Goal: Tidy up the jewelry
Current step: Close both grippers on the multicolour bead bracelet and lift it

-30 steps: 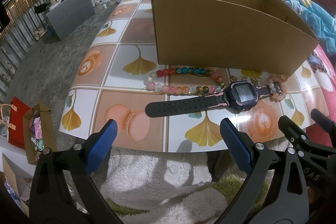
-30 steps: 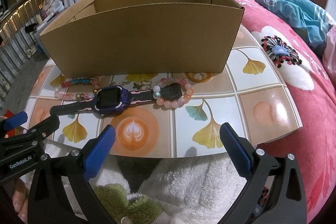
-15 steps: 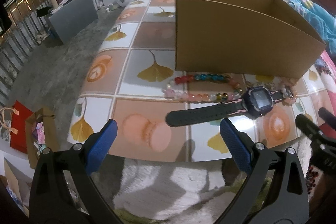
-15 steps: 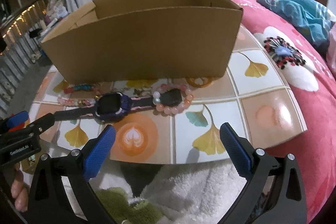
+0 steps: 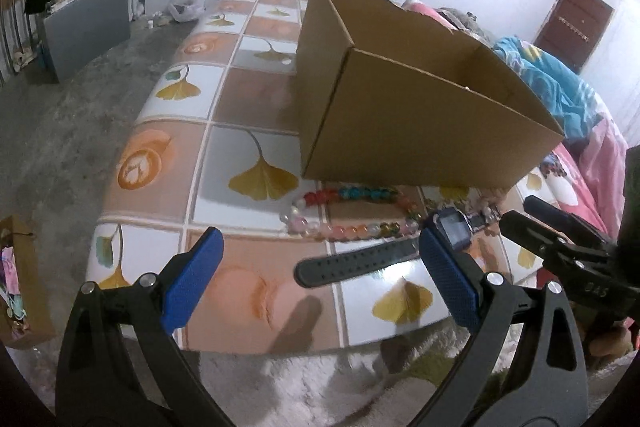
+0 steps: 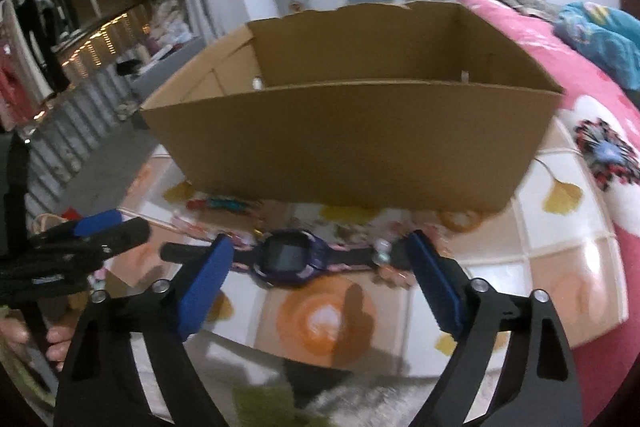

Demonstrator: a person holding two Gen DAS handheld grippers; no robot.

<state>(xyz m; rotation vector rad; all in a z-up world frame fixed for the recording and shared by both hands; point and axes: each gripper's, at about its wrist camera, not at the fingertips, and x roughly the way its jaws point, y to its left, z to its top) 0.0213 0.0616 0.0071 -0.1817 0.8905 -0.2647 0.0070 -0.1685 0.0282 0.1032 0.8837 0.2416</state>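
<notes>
A purple smartwatch with a black strap lies flat on the tiled table, in front of an open cardboard box. A string of coloured beads lies between watch and box. A pink bead bracelet circles the watch's right strap end. My right gripper hovers just short of the watch, its jaws closing but still wide, with the watch face framed between them and nothing pressed. My left gripper stands open over the strap's left end, touching nothing. The right gripper also shows in the left wrist view.
A pink floral bed cover with a blue blanket lies right of the table. White fluffy rug sits below the table's front edge. Grey floor, a grey cabinet and paper bags are at the left.
Both grippers have swung leftwards and moved nearer the table. The right gripper's jaws have narrowed a little and now frame the watch. The watch and beads have not moved.
</notes>
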